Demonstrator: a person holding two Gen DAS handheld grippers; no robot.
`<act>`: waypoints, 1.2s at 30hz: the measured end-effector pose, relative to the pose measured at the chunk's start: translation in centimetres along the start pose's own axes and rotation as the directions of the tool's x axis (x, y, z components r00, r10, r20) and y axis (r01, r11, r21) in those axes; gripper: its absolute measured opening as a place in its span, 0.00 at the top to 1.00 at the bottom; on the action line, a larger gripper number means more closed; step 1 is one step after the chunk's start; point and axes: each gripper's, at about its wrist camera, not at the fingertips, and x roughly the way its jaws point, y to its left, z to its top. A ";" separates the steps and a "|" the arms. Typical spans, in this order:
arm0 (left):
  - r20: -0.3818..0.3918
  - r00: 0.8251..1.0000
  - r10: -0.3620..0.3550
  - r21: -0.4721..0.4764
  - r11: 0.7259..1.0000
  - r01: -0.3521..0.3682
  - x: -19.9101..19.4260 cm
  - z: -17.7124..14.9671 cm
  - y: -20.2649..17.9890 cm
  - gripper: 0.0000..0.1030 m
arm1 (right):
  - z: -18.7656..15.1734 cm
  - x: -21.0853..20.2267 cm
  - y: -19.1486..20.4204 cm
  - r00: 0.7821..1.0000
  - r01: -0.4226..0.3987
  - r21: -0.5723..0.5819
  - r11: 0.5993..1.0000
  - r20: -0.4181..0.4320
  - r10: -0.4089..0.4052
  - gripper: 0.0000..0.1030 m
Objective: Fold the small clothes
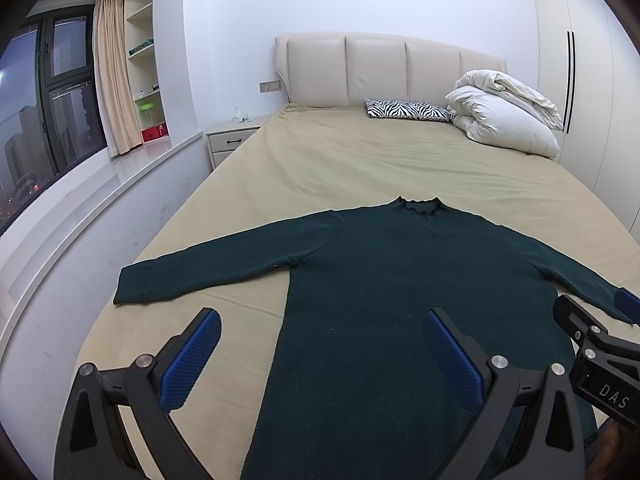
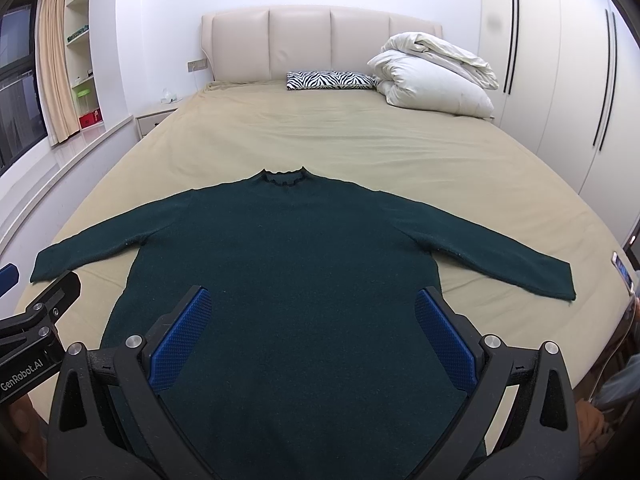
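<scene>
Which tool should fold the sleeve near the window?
Probably the left tool. It is open and sits toward that side of the sweater, closer to the window-side sleeve. The right tool, also open, hangs over the sweater's middle.

The left gripper [image 1: 320, 360] hangs with its jaws spread wide, the blue-padded fingers [image 1: 190, 360] angled outward and gripping nothing. The right gripper [image 2: 314, 336] hangs alongside in the same pose, jaws equally wide, blue pads [image 2: 182, 338] bare. Both point forward, level with each other and close together, each visible at the edge of the other's view.
</scene>
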 end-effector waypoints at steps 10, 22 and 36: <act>-0.001 1.000 0.001 0.000 1.000 -0.001 0.3 -0.5 0.5 0.00 | -0.1 0.1 0.0 1.000 -0.002 0.001 1.000 -0.002 0.002 0.00; -0.002 1.000 0.001 0.000 1.000 -0.001 0.3 -0.5 0.5 0.00 | -0.1 0.2 0.0 1.000 -0.002 0.002 1.000 -0.002 0.002 0.00; -0.002 1.000 0.001 0.000 1.000 -0.001 0.4 -0.6 0.6 0.00 | -0.2 0.2 0.1 1.000 -0.003 0.004 1.000 -0.004 0.003 0.00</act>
